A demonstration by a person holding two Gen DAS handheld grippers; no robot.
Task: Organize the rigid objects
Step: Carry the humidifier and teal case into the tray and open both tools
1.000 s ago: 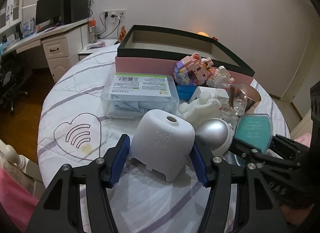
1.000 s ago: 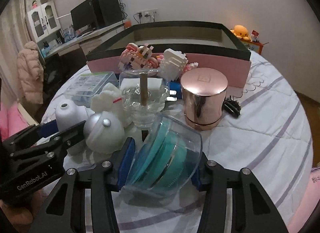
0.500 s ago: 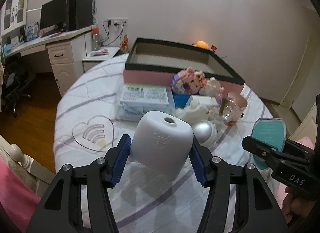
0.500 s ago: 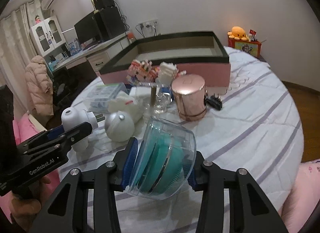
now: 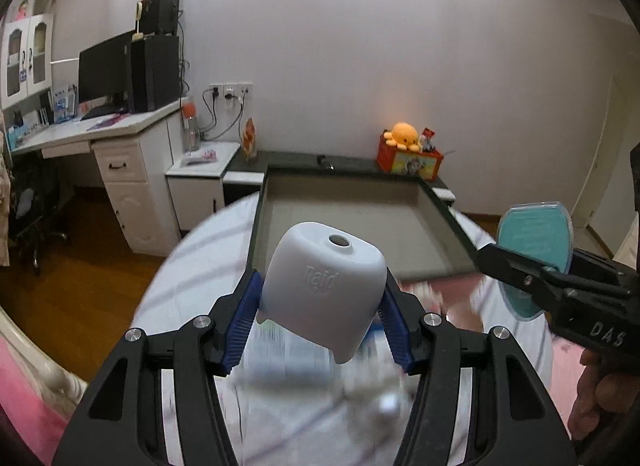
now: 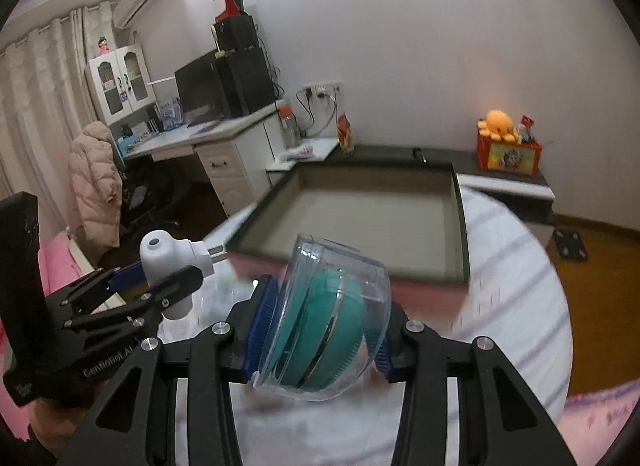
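Table: round table (image 5: 188, 262) under a white cloth with grey stripes; most of its surface is motion-blurred in both views.
Box: large shallow open box (image 5: 352, 221) with dark rim, pink outer wall and grey floor; it sits on the far part of the table, ahead of both grippers.
Left gripper: left gripper (image 5: 320, 320) pinches a white plug-in device (image 5: 324, 290) between its blue pads; jaws partly spread to the width of the body.
White plug-in device: rounded white shell with a round hole on top and raised "Raid" lettering, held clear above the table, in front of the near wall of the box; from the right wrist view its plug prongs point toward the box.
Right gripper: right gripper (image 6: 318, 326) clamps a clear plastic case (image 6: 328, 318) between its blue pads.
Clear plastic case: domed and tilted, with a teal ridged item inside; it is held above the table, just short of the near wall of the box.
Blurred items: small things on the table below the left gripper, too smeared to name.
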